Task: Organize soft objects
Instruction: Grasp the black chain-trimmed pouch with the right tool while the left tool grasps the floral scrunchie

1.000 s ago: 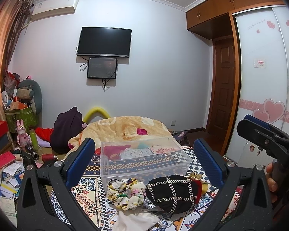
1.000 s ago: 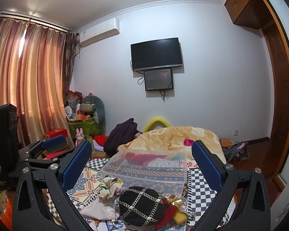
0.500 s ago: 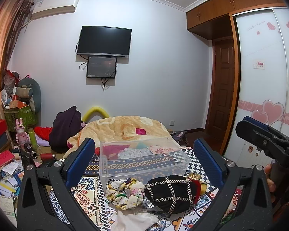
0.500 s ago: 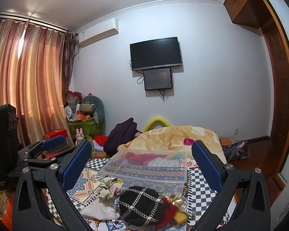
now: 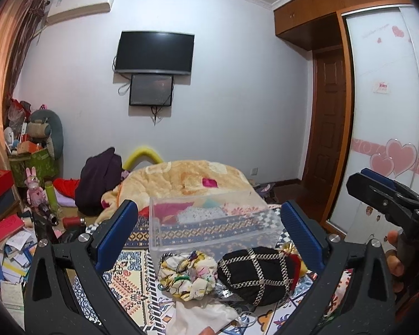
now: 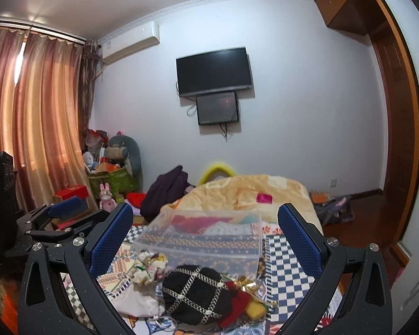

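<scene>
One clear plastic bin point(image 5: 209, 223) is seen on the patterned cover. Four soft items are counted before it — one black chain-patterned pouch point(image 5: 255, 275), one floral scrunchie point(image 5: 188, 275), one white cloth point(image 5: 201, 316), one red-and-gold bundle point(image 6: 247, 297).

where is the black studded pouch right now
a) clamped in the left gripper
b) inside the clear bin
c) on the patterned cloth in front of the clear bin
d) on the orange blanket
c: the black studded pouch lies on the patterned cloth just in front of the clear bin, beside the floral scrunchie; both the left gripper and right gripper are open and hold nothing.
</scene>
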`<state>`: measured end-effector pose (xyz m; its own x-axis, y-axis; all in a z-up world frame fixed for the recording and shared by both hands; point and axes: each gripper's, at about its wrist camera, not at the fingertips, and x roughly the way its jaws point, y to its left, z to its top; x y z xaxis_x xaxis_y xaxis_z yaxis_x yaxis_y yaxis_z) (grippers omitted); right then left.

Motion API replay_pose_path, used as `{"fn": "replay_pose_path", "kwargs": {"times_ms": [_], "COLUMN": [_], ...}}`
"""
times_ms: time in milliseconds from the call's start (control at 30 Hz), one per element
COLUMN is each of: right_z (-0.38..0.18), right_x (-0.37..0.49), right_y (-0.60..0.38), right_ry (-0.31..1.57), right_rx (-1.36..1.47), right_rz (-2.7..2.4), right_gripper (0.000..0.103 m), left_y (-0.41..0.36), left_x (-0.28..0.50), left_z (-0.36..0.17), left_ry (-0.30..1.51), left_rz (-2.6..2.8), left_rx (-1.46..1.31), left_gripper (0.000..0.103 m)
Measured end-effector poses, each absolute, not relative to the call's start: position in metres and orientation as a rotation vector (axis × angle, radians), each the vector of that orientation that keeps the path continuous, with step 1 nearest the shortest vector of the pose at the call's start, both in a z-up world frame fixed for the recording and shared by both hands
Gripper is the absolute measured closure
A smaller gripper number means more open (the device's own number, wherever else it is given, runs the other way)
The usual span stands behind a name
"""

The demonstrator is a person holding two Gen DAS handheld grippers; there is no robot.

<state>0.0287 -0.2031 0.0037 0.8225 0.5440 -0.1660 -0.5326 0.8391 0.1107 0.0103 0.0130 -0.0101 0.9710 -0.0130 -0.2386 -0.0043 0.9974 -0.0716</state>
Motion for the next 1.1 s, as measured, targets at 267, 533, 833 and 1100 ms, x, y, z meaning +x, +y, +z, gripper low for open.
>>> {"fn": "replay_pose_path", "kwargs": {"times_ms": [267,533,833,1100], "right_z": [-0.028,-0.063,-0.085,-0.099], "right_x": [0.051,0.062,0.071,0.075], "right_y": [-0.198,-0.184,-0.171,-0.154], "right_ry": [0.337,0.476,0.585,0.632], "right_rx": [0.039,-0.006,-0.024,-0.086], "right_rz": [0.591,0.643,0.706,0.731], "right_gripper": [0.000,0.006,0.022,0.043], "left_y": [0.032,0.048,0.045,0.047], "left_x": [0.041,0.066,0.077,0.083], "left_z": [-0.049,-0.091,-0.123,-0.134], "left_ry": [0.371,0.504,0.603,0.647], "left_rz": [0.040,0.054,-0.027,-0.089], "left_rx": [-0.105,-0.156,-0.175,-0.225], "left_gripper": [0.000,0.000,0.023,0.051]}}
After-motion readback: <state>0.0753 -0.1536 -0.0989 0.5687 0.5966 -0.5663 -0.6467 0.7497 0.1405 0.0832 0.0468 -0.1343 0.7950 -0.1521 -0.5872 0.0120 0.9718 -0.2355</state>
